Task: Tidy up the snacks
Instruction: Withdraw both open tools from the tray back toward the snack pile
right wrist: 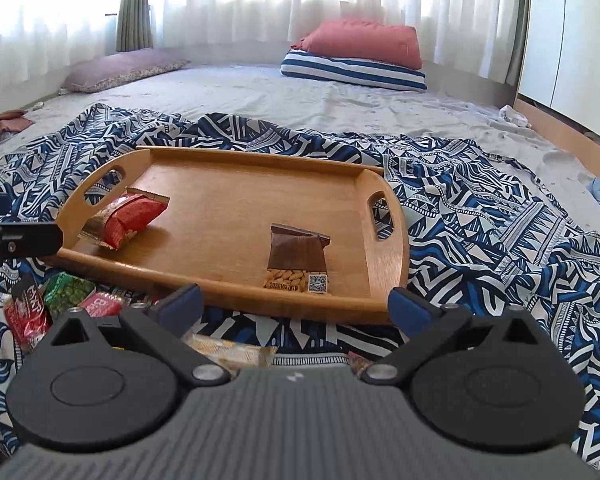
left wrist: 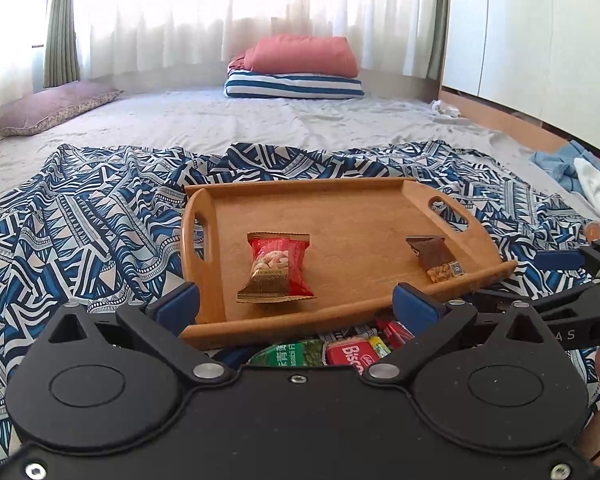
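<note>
The wooden tray point(right wrist: 236, 184) is honey-brown. On it lie a red cashew packet point(left wrist: 278, 268) and a brown almond packet point(right wrist: 298, 258). The bedspread point(right wrist: 480, 216) carries a blue, black and white geometric pattern. Each claw has blue fingertips point(left wrist: 178, 300).

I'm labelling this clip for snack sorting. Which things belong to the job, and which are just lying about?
Job:
wooden tray
red nut packet
brown almond packet
loose snacks

Lying about:
red pillow
striped pillow
blue clothes
</note>
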{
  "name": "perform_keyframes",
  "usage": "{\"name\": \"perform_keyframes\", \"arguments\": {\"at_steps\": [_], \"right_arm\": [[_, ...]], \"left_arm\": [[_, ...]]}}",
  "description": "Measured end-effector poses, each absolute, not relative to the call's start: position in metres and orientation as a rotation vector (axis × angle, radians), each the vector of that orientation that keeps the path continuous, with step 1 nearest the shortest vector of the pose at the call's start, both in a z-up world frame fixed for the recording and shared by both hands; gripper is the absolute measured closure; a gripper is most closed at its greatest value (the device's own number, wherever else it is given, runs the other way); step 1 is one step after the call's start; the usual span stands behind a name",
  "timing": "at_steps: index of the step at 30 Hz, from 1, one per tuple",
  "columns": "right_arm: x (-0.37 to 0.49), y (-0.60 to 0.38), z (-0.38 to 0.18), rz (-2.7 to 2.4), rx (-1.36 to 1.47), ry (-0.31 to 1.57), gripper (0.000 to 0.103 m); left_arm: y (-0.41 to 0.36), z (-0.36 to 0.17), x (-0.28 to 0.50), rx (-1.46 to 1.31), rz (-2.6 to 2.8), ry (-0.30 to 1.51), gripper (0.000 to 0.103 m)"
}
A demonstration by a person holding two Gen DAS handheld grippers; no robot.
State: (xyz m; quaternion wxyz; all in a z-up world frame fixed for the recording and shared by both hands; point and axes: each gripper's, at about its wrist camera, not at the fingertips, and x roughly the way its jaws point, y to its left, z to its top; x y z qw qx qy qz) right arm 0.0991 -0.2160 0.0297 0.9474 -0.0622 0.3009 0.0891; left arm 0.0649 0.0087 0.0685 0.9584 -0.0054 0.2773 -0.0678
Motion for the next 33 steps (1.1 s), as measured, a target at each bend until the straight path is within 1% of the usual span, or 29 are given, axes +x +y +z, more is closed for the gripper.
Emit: {"name": "perform_keyframes", "arguments": {"at_steps": [9,23,33], "right_arm": [[0.074,-0.222,0.018,0.159,-0.118,0.596,0.000],[0.056,-0.231,-0.004,0.113,-0.096,0.587,0.000],[0.053,-0.230,-0.018,0.104,-0.089,0.620,0.000]], "left_arm": [[0.020,0.051,0.042,-0.025,-0.124,0.545,0.000],[0.031,0.019,0.026,-0.019,-0.071,0.605,0.000],[0.029,0.008,0.023,-0.028,-0.076,0.619,0.000]]}}
